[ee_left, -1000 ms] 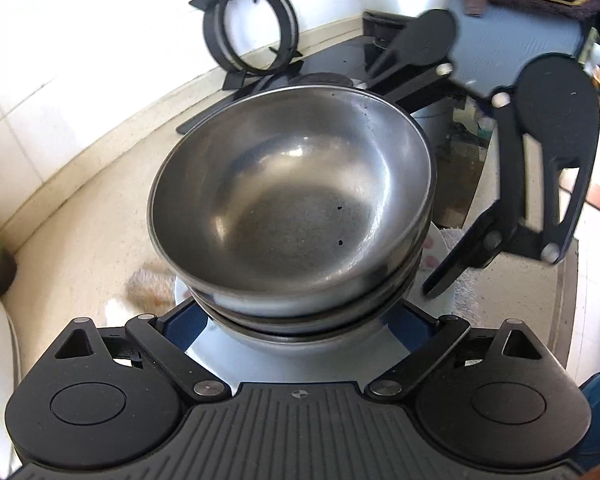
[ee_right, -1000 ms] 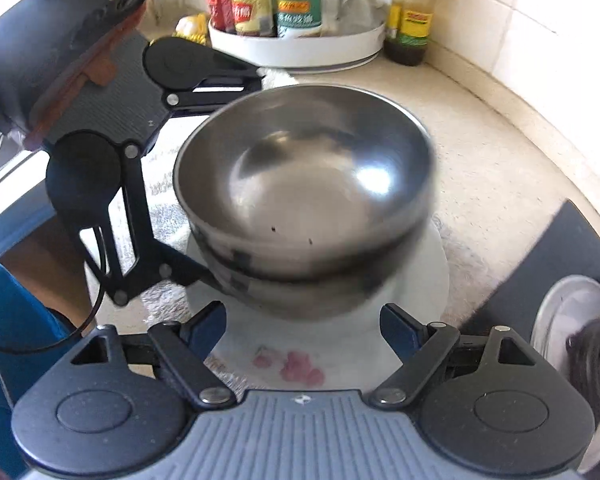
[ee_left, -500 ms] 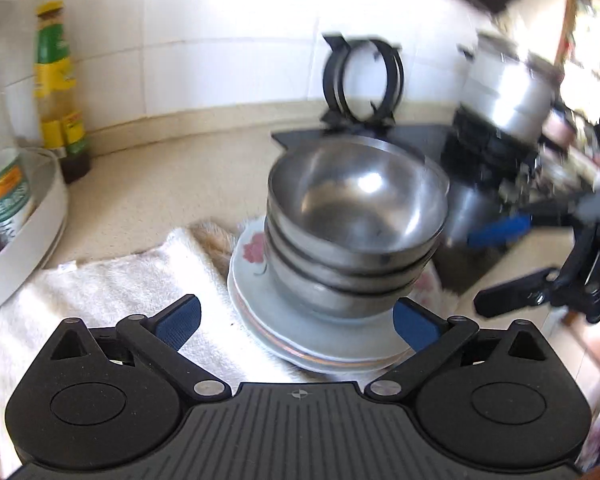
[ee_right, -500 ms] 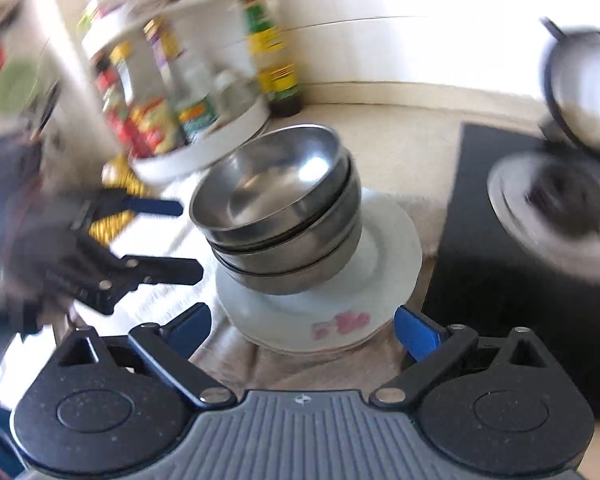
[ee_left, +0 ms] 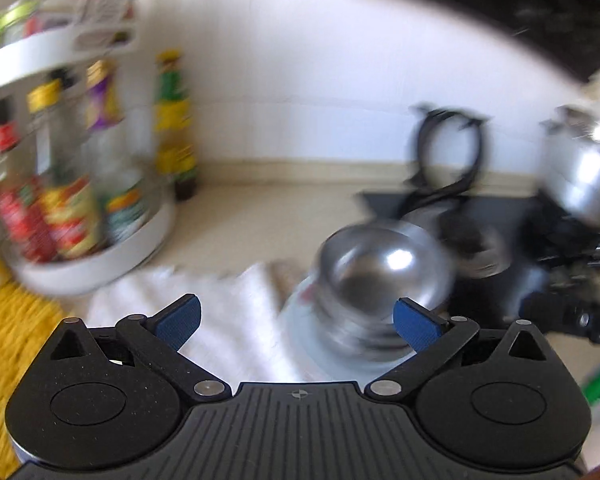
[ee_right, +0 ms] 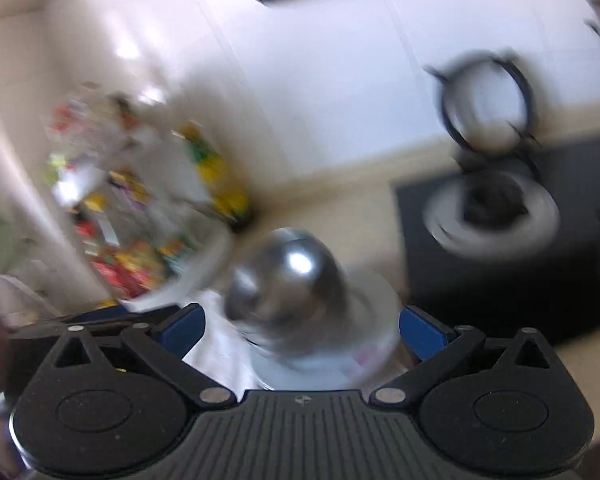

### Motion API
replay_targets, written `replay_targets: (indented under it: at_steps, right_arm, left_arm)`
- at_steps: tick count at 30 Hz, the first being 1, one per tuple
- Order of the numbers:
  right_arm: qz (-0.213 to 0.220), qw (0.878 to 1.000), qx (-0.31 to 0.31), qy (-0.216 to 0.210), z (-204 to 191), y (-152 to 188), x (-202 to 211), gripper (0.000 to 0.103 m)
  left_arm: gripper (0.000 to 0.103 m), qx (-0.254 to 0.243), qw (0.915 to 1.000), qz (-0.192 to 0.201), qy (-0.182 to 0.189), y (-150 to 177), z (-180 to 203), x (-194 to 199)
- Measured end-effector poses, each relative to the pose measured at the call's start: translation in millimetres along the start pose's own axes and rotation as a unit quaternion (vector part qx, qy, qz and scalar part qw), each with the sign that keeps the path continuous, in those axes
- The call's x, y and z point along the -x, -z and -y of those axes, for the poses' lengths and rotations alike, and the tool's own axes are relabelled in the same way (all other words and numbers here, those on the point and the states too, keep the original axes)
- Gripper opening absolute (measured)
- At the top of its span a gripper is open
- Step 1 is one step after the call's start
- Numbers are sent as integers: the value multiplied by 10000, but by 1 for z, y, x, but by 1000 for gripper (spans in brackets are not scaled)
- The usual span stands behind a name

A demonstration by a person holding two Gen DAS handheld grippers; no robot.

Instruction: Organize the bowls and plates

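A stack of steel bowls [ee_left: 380,280] stands on white plates [ee_left: 300,332] that lie on a white towel [ee_left: 220,312]. My left gripper [ee_left: 298,322] is open with nothing between its blue pads, a little way back from the stack. In the right wrist view the same bowls [ee_right: 288,280] sit on the plates [ee_right: 376,312], blurred by motion. My right gripper [ee_right: 302,328] is also open and holds nothing, pulled back from the stack.
A round white rack of sauce bottles [ee_left: 80,216] stands at the left, a dark bottle [ee_left: 176,148] beside it. A black stove top with a burner [ee_right: 496,208] and a ring stand [ee_right: 488,104] lies to the right. A steel pot [ee_left: 584,172] is far right. Yellow cloth [ee_left: 8,320] lies at the left.
Both grippers have drawn back and up from the bowl stack, which now looks smaller and farther off. Both views have swung toward the wall, with heavy blur.
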State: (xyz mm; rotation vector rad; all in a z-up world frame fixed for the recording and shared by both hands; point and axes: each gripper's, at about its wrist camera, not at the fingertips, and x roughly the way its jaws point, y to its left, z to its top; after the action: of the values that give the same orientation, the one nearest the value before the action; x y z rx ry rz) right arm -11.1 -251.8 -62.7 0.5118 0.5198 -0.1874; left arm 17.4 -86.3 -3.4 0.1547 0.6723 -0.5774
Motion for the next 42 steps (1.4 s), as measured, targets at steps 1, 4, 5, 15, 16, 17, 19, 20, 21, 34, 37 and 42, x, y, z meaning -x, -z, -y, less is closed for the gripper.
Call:
replay_targets:
  at_steps: [1,4,5,15,16,17,19,20,21,34,37,42]
  right_arm:
    - [-30,10000,-19,93,3,4,-5,103]
    - [13,9986,233,471,0,9,-6,103]
    - [61,9972,386,638,-2,10,-5,103]
    - [121,9902,853,1101,-5,9,5,103]
    - [102,9897,855,1146,-5,10,5,103]
    - [82,9898,852,1141,-4,10,5,103]
    - [39,9897,868,1136,-4,10,4,103]
    - [47,9895,876,1145,-4,10,5,103]
    - [36,9889,889,1186,-4,11,5,103]
    - [-253,9861,873,1391,-2,17,-8,103]
    - [-293,9856,879,1416,-4,20,-11,103]
    - [-318,9858,837,1418,-4,21,-12,103]
  left_arm:
    - [103,68,9999,-124,-100,4,2,-3]
    - [103,276,9990,-270,-236,18,7,-6]
    - [103,285,9988,-320,-231,21,9,-5]
    - [103,470,9968,-374,-522,29,26,8]
    - [103,483,9967,-387,-533,29,26,9]
    - [103,492,9964,-401,-554,30,27,9]
    - [103,509,9959,-439,-606,31,28,8]
    - [103,527,9957,-451,-620,31,28,8]
    - [103,535,9955,-471,-630,31,28,7]
    - [103,760,9924,-613,-745,39,29,5]
    - [103,743,9921,-649,-774,40,32,5]
    - [103,743,9919,-638,-806,42,31,7]
